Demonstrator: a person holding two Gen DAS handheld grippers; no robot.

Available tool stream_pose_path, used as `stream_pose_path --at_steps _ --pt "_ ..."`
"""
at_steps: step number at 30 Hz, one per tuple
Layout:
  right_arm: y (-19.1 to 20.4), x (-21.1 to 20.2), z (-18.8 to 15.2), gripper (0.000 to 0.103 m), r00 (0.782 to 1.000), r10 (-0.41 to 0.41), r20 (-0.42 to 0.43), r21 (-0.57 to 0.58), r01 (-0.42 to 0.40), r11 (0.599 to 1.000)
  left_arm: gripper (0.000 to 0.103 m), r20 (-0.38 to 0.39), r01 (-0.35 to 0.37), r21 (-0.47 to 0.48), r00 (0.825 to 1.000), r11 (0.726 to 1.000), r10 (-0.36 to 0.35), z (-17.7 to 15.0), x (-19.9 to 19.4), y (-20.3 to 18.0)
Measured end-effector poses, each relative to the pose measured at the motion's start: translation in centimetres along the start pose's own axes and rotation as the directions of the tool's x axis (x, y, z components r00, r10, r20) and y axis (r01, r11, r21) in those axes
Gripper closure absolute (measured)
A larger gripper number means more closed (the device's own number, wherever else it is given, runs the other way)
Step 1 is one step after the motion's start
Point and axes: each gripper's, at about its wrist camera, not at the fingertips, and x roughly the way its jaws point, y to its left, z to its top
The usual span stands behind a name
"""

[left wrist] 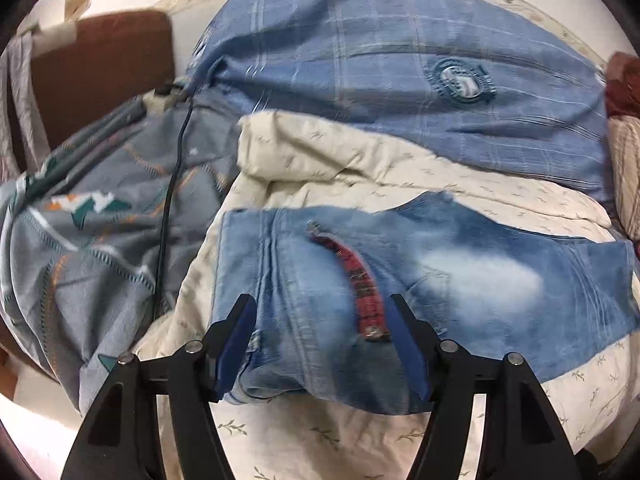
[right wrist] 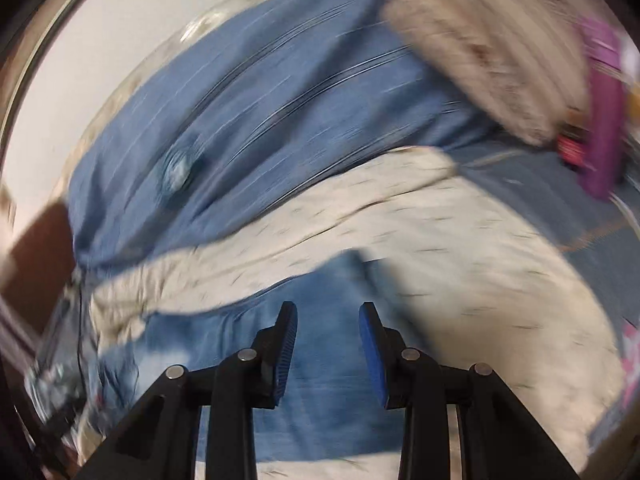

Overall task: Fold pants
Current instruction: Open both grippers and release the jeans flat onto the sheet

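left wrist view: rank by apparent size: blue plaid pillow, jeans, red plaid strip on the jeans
1. blue plaid pillow
2. jeans, close behind; they lie nearer the camera, so this ranking is unsure
3. red plaid strip, clearly smallest

The pants (left wrist: 400, 280) lie on the quilt (left wrist: 360, 168) in the lower middle of the left wrist frame. A strap (left wrist: 360, 280) lies on the pants, at the centre. The left gripper (left wrist: 322, 312) stands at the bottom of the frame, its two fingers on either side of the near edge of the pants. Above the quilt, in the upper half, lies a checked cloth (left wrist: 400, 60). A patterned blanket (left wrist: 100, 220) lies at the left, with a cable (left wrist: 172, 184) running down over it. In the right wrist frame the right gripper (right wrist: 328, 320) is over the pants (right wrist: 320, 380), at the bottom centre.
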Motion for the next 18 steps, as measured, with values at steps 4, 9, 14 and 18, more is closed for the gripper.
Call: stream_pose_path --at_steps 4,9,14,18 --pt "3.2 4.1 -0.3 0.068 0.996 -0.045 -0.071 -0.068 0.040 0.997 0.035 -0.033 -0.043 -0.006 0.999 0.999 0.043 -0.6 1.2 0.7" --pt "1.5 8.4 0.8 0.068 0.976 -0.160 -0.145 -0.024 0.159 0.987 0.035 -0.096 -0.054 -0.044 0.994 0.998 0.050 -0.9 3.1 1.5" --pt "0.0 10.5 1.4 0.069 0.962 -0.198 -0.187 -0.040 0.194 0.980 0.026 -0.161 -0.123 -0.015 0.980 0.992 0.119 -1.0 5.5 1.9" --pt "1.7 11.5 1.9 0.069 0.946 -0.281 -0.163 -0.101 0.267 0.958 0.026 -0.164 -0.112 -0.030 0.981 0.993 0.105 -1.0 5.8 2.5"
